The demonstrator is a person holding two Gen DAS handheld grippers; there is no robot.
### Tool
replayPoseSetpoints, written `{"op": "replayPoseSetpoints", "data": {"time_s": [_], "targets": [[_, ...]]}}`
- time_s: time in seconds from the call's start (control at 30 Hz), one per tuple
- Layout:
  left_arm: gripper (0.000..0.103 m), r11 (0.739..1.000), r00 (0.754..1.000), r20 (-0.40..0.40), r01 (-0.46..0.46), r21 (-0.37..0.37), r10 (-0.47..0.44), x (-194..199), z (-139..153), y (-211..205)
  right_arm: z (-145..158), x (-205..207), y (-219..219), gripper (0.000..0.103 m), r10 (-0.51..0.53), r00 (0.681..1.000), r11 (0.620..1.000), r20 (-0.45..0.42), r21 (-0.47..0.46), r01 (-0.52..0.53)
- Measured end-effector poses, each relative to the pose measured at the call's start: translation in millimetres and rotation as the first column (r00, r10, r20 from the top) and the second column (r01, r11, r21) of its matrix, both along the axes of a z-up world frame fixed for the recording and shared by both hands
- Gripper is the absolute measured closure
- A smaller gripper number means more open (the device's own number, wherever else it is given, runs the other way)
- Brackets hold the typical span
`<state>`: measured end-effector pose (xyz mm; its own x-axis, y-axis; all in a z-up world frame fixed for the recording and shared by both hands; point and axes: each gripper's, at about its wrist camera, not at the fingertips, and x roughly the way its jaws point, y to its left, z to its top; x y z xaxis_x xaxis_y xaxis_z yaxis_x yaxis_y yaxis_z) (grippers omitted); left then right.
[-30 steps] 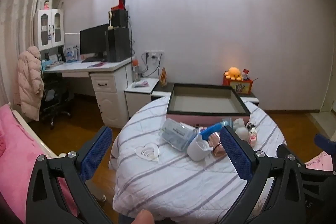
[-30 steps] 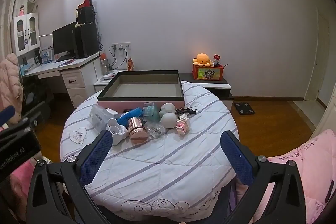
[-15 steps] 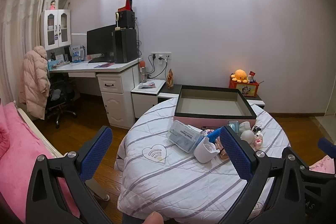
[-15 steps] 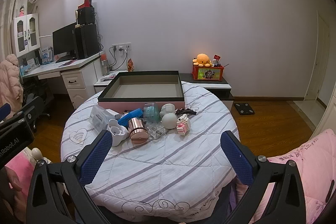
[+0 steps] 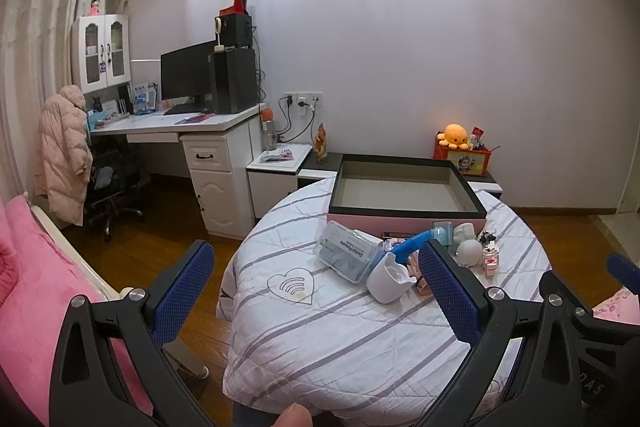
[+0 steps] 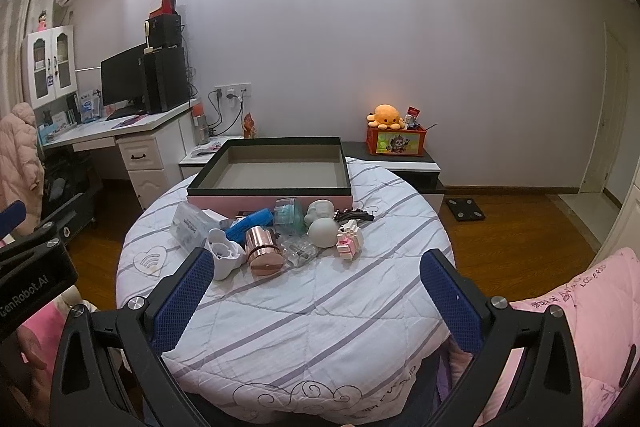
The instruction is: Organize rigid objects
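A round table (image 6: 320,311) with a striped white cloth carries a pink box with a dark rim (image 6: 268,191), and its inside is bare. In front of the box lies a heap: a clear case (image 6: 192,227), a white cup (image 6: 224,255), a blue item (image 6: 250,223), a rose-gold cylinder (image 6: 262,251), a teal jar (image 6: 288,217), a white ball (image 6: 324,233) and a pink brick toy (image 6: 349,239). My right gripper (image 6: 316,263) is open above the table's near side. My left gripper (image 5: 316,259) is open left of the table, short of the cup (image 5: 390,281) and case (image 5: 348,255).
A white desk (image 5: 192,123) with a monitor stands at the back left, with a chair and a coat (image 5: 64,155) beside it. A pink bed (image 5: 32,287) lies at the left. A low cabinet holds a red box (image 6: 396,141). A scale (image 6: 466,209) lies on the floor.
The left wrist view has levelled out and shifted a little, with the desk now further into view. The right wrist view is nearly the same. Both grippers stay open.
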<state>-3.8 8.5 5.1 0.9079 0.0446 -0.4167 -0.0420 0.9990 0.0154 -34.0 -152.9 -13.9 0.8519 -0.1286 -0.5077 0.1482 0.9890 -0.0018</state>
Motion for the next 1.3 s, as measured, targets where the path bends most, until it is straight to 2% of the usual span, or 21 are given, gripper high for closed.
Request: {"op": "replayPoseSetpoints", "data": {"time_s": [0.87, 1.1, 1.3], "targets": [[0.000, 1.000, 0.999, -0.041, 0.030, 0.001, -0.030, 10.3, -13.1, -2.3, -9.0, 5.0, -2.3, 0.000, 0.021, 1.000, 1.000, -0.022, 0.004, -0.021], [0.000, 0.998, 0.995, -0.090, 0.038, -0.044, -0.042, 28.3, -36.7, 1.8, -25.6, 16.4, -11.9, 0.000, 0.015, 0.999, 1.000, -0.051, 0.009, -0.014], [0.000, 0.998, 0.987, -0.151, 0.056, -0.027, -0.060, 58.0, -68.9, -4.2, -53.8, 41.2, -25.3, 0.000, 0.020, 0.994, 1.000, -0.109, 0.011, -0.019]]}}
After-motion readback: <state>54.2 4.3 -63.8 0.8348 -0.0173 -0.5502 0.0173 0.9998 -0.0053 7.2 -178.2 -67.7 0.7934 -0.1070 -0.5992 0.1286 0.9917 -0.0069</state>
